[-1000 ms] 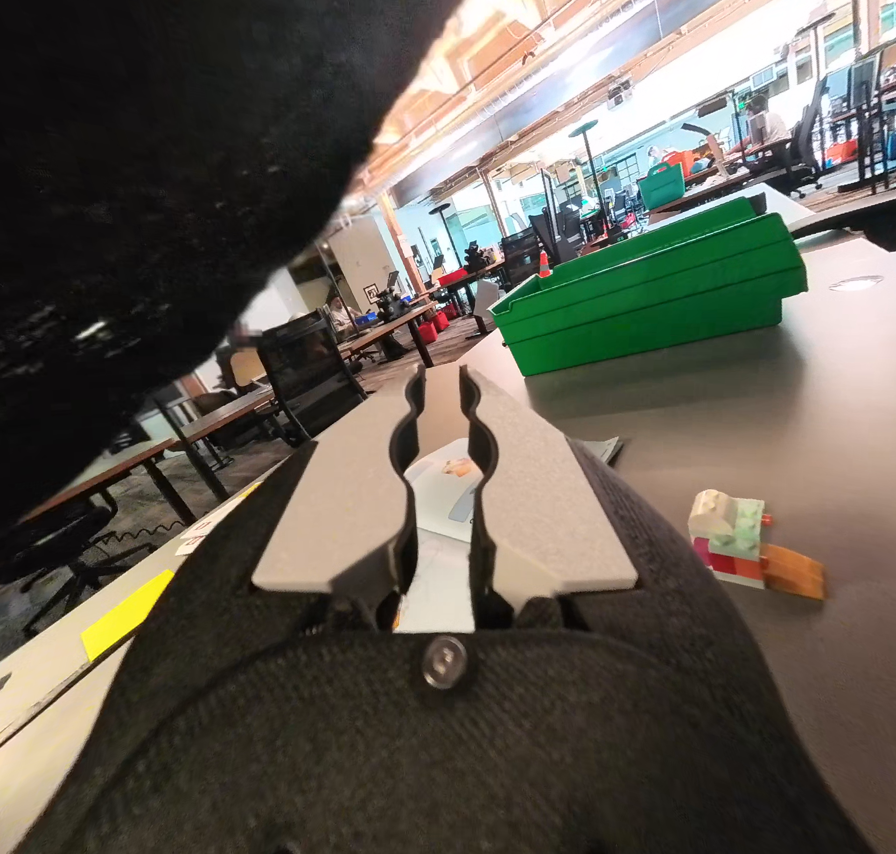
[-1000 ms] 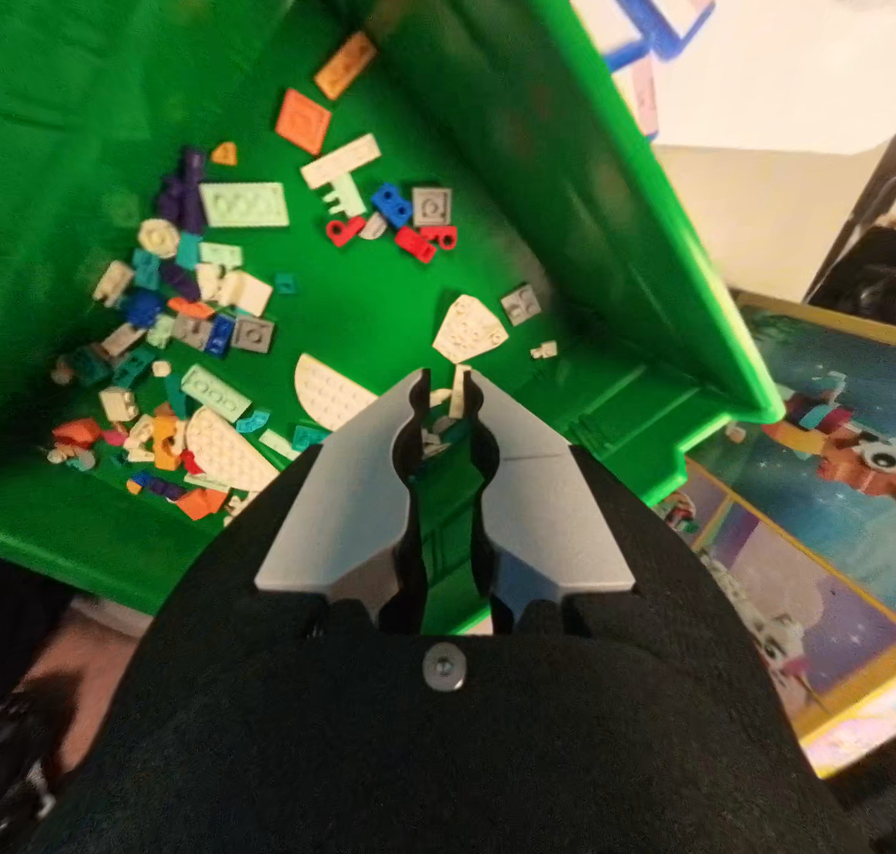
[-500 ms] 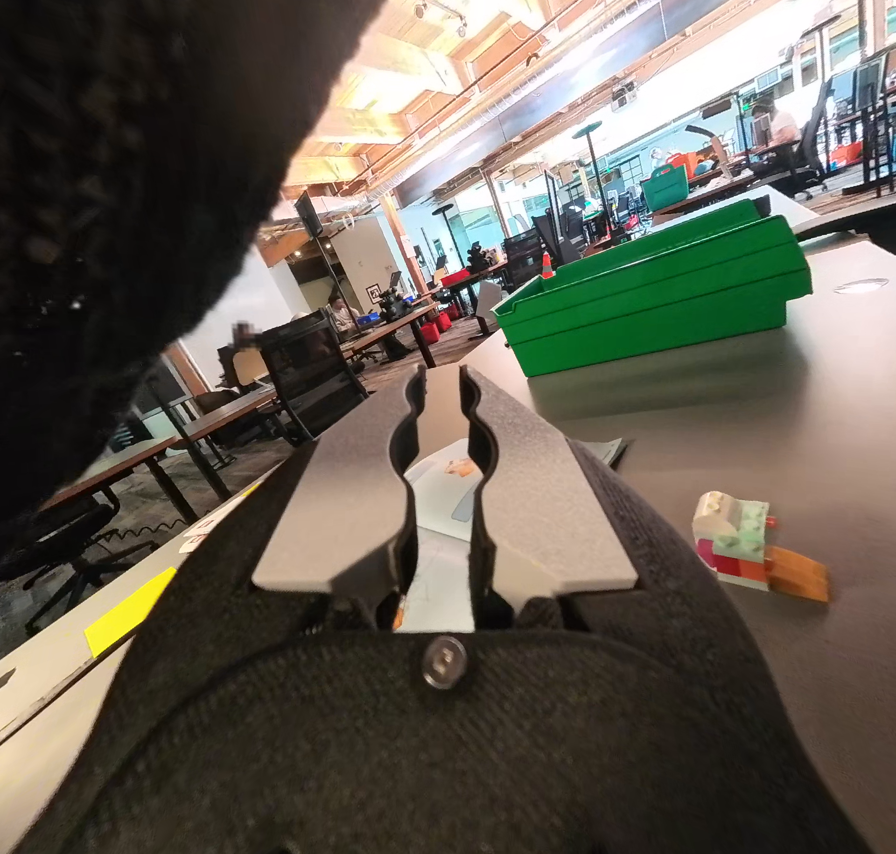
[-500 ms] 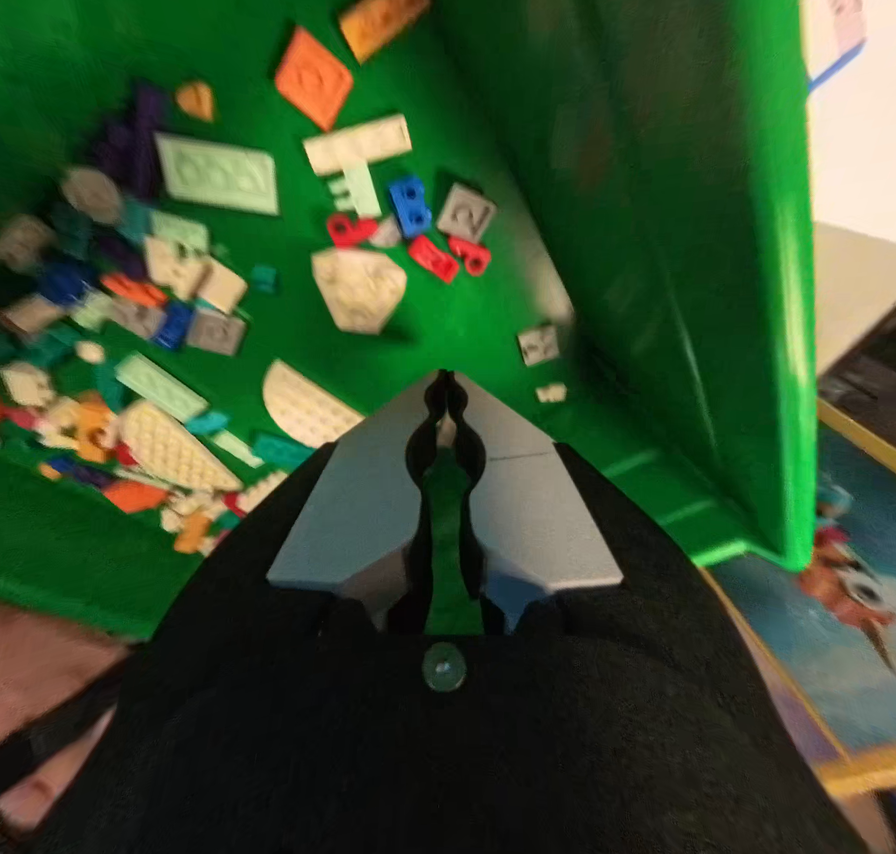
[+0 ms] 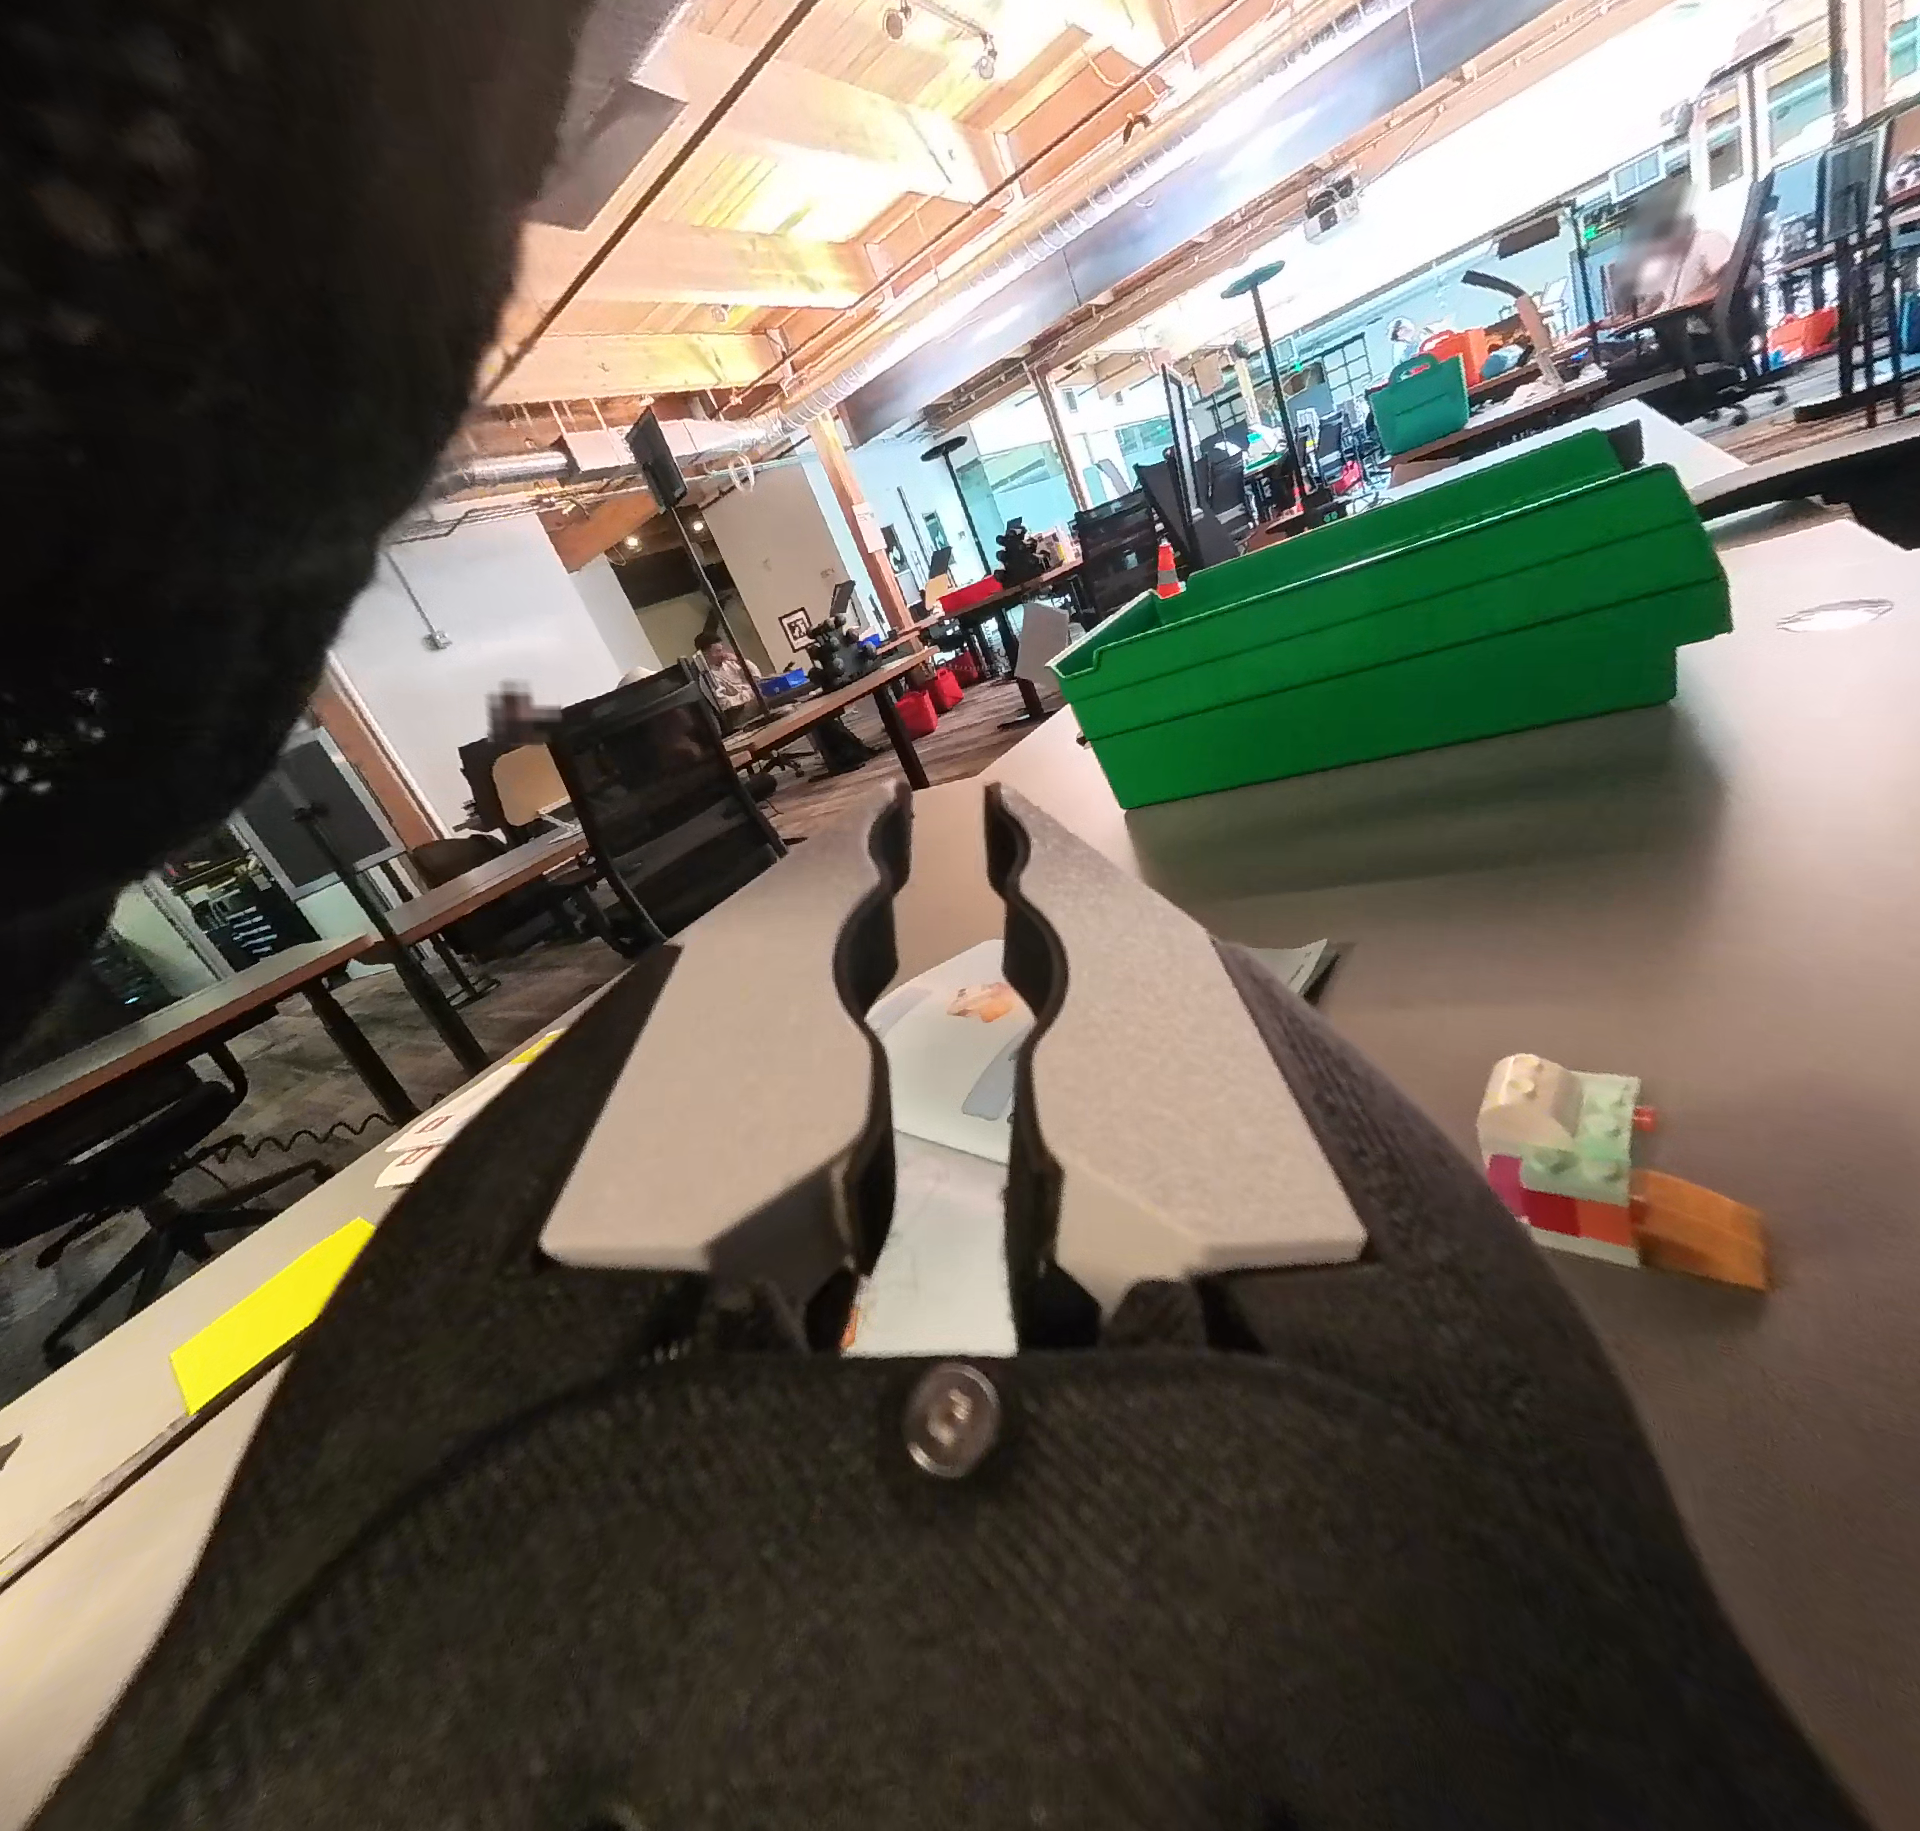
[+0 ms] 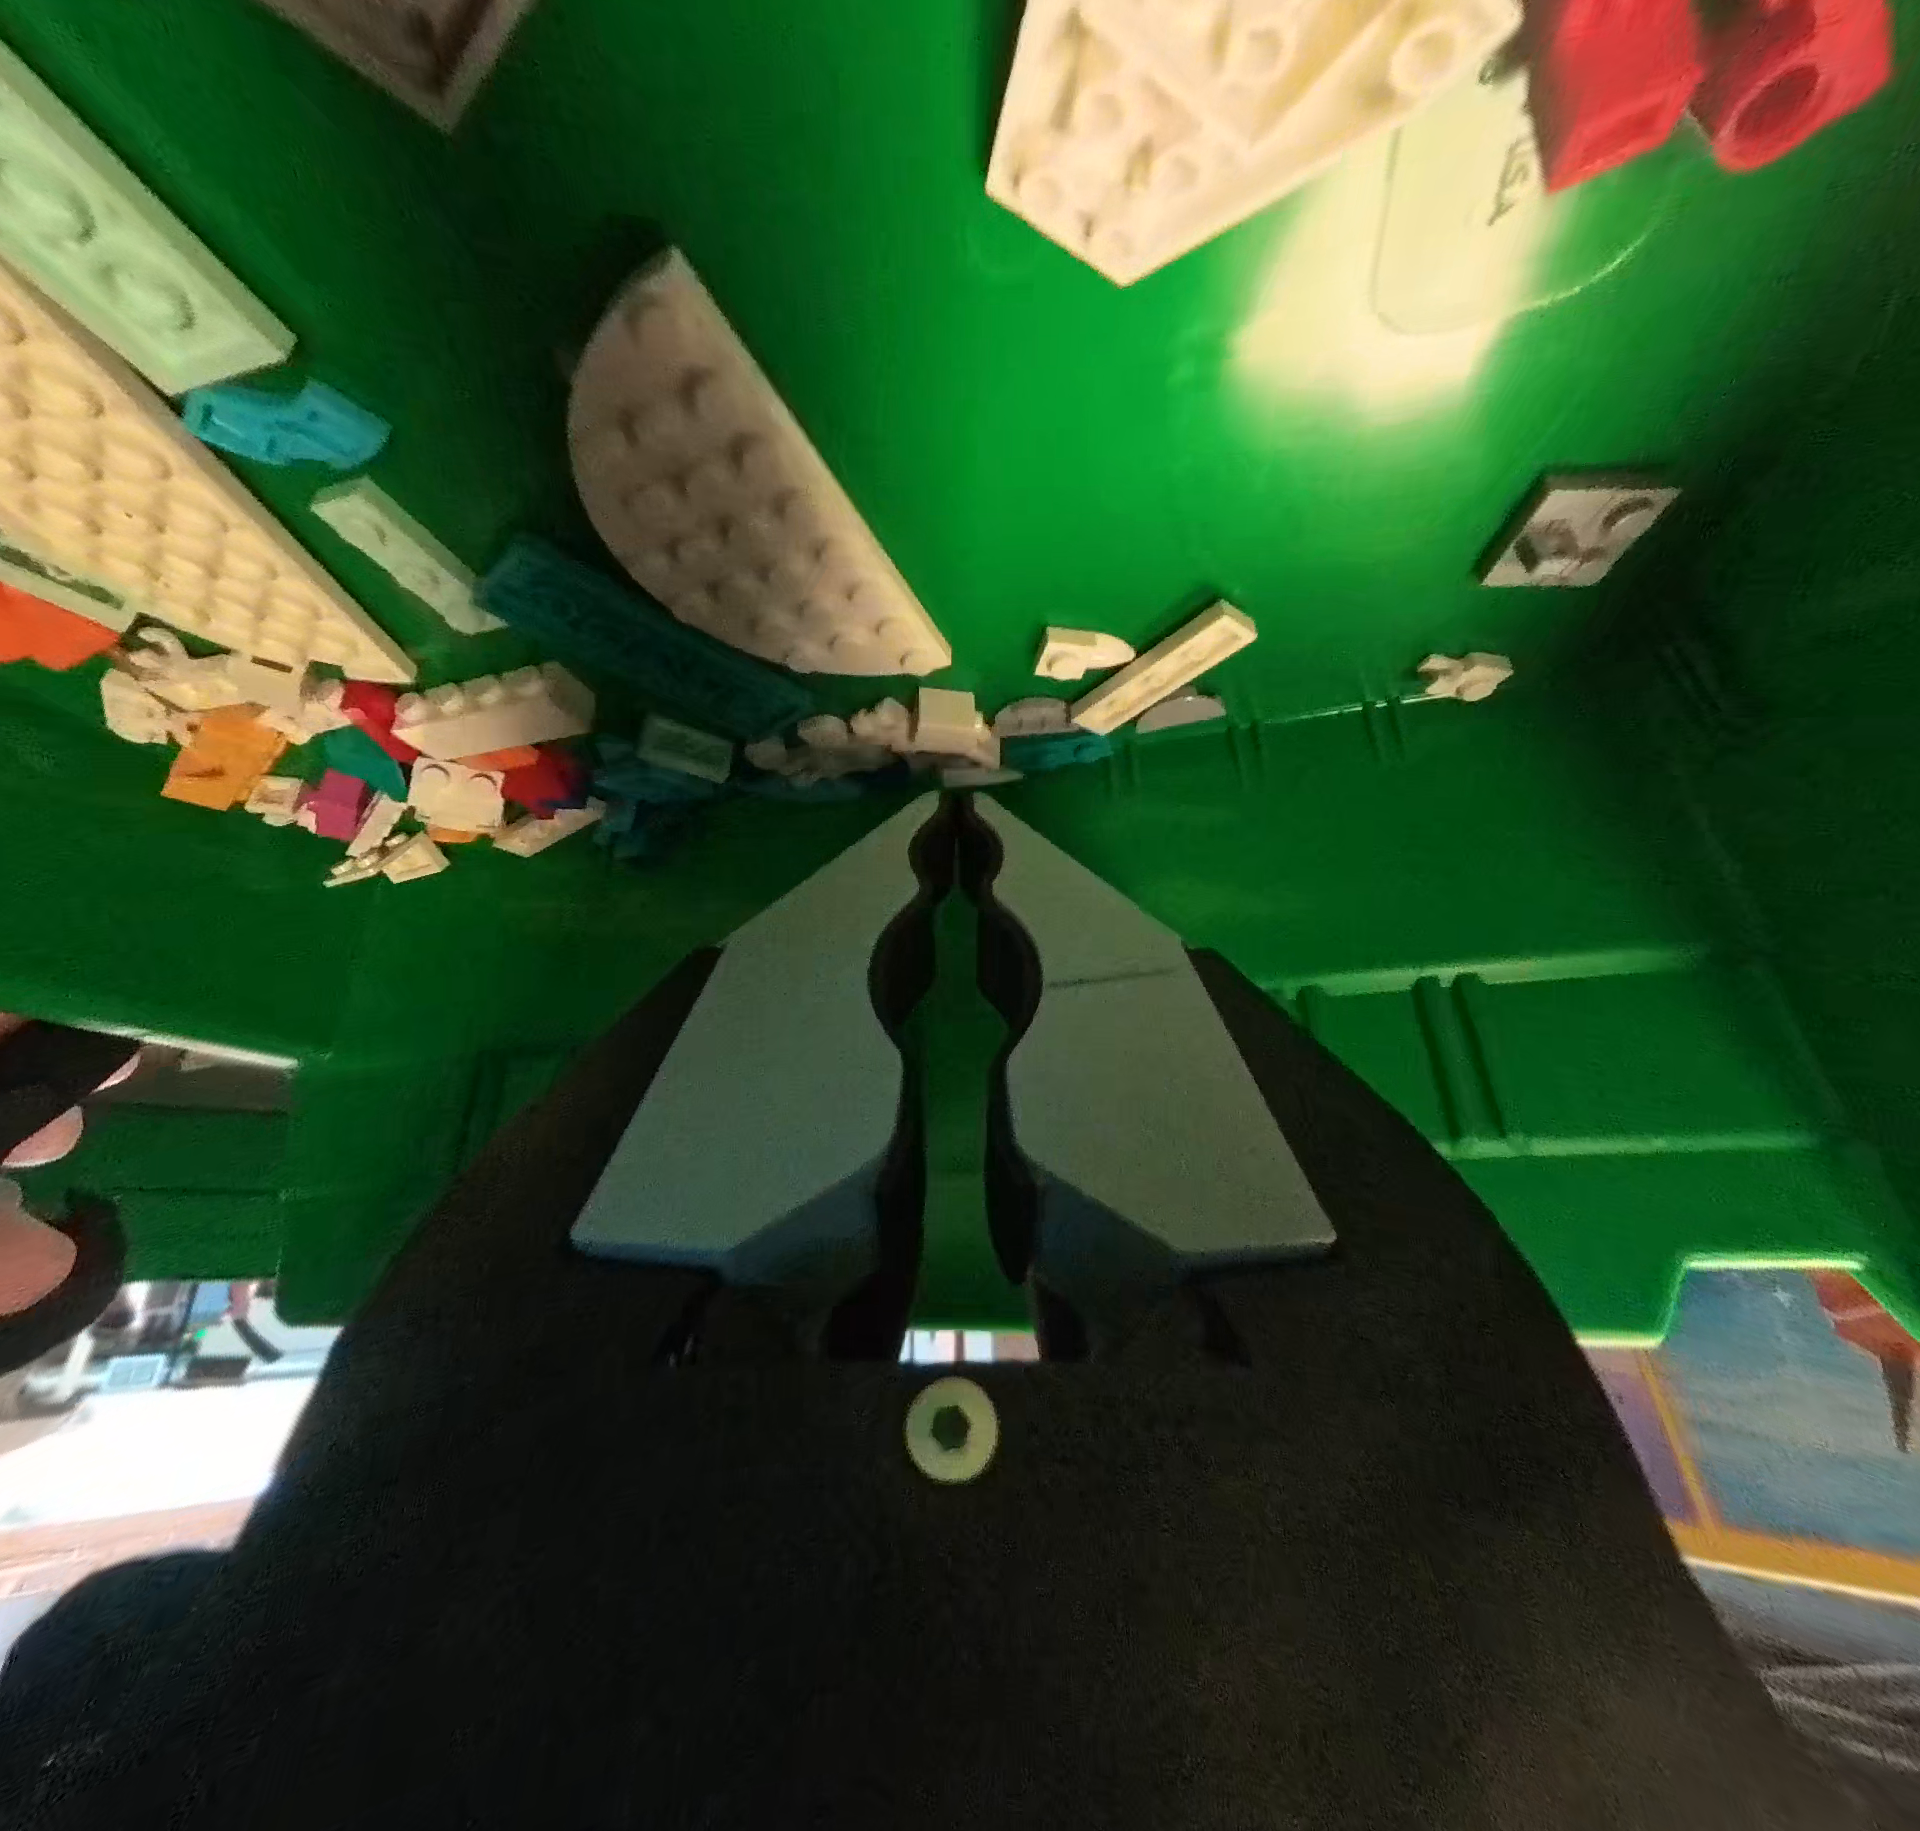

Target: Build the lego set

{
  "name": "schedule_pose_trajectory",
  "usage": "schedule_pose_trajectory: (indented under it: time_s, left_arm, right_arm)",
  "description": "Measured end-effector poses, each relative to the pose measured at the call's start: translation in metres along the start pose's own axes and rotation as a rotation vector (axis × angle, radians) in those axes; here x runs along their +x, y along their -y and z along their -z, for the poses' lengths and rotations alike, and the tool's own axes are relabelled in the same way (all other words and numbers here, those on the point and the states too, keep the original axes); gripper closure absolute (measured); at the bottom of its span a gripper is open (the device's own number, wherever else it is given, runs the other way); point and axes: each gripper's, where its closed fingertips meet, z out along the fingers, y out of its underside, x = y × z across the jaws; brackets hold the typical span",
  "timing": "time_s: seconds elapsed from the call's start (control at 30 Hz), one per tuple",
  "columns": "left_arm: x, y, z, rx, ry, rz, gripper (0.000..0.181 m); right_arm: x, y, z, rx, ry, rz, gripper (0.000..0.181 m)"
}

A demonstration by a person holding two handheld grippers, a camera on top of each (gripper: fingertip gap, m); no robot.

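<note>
In the right wrist view my right gripper (image 6: 954, 796) is shut, deep inside the green bin (image 6: 1039, 410). Its tips touch a cluster of small white pieces (image 6: 940, 727) at the foot of the bin wall. I cannot tell if any piece is pinched. A white half-round plate (image 6: 727, 493) and a white wedge plate (image 6: 1226, 67) lie just beyond. In the left wrist view my left gripper (image 5: 945, 794) is open and empty, low over the grey table (image 5: 1558, 908). A small partly built model (image 5: 1569, 1173) in white, light green, pink, red and orange stands to its right.
Stacked green bins (image 5: 1403, 659) stand farther back on the table. An instruction sheet (image 5: 956, 1075) lies under the left fingers. A dark sleeve (image 5: 208, 327) fills the upper left. In the bin lie red bricks (image 6: 1704, 36), a tan plate (image 6: 135, 514) and a mixed pile (image 6: 416, 773). A picture box (image 6: 1787, 1418) sits outside. Left tips to right tips: about 35 cm.
My right gripper closed and dropped deep into the bin, down to the small white pieces by the wall. The left gripper barely moved. The dark sleeve drew back toward the upper left.
</note>
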Motion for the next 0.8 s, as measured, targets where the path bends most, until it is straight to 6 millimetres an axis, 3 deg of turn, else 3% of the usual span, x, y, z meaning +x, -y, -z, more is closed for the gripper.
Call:
schedule_pose_trajectory:
  time_s: [0.1, 0.17, 0.3, 0.4, 0.53, 0.67, 0.8]
  left_arm:
    - [0.002, 0.0, 0.0, -0.001, -0.005, -0.011, 0.168]
    - [0.001, 0.0, 0.0, -0.001, -0.002, -0.011, 0.168]
    - [-0.001, 0.0, 0.0, 0.0, 0.002, 0.002, 0.168]
    - [0.001, 0.001, 0.0, 0.0, -0.002, -0.002, 0.168]
    - [0.001, 0.0, 0.0, -0.002, -0.005, -0.007, 0.168]
    - [-0.001, 0.0, 0.0, -0.002, -0.001, 0.006, 0.168]
    - [0.001, 0.0, 0.0, -0.004, -0.006, 0.003, 0.168]
  right_arm:
    - [0.014, 0.013, 0.002, 0.083, -0.087, -0.009, 0.181]
    - [0.023, 0.027, 0.015, 0.204, -0.118, -0.058, 0.181]
    - [0.029, 0.036, 0.038, 0.333, -0.128, -0.07, 0.181]
    - [0.013, 0.061, 0.057, 0.515, -0.105, 0.041, 0.177]
    - [-0.033, 0.1, 0.087, 0.81, -0.039, 0.283, 0.155]
    - [-0.053, 0.113, 0.089, 0.886, -0.066, 0.412, 0.141]
    - [-0.066, 0.122, 0.082, 0.922, -0.003, 0.434, 0.141]
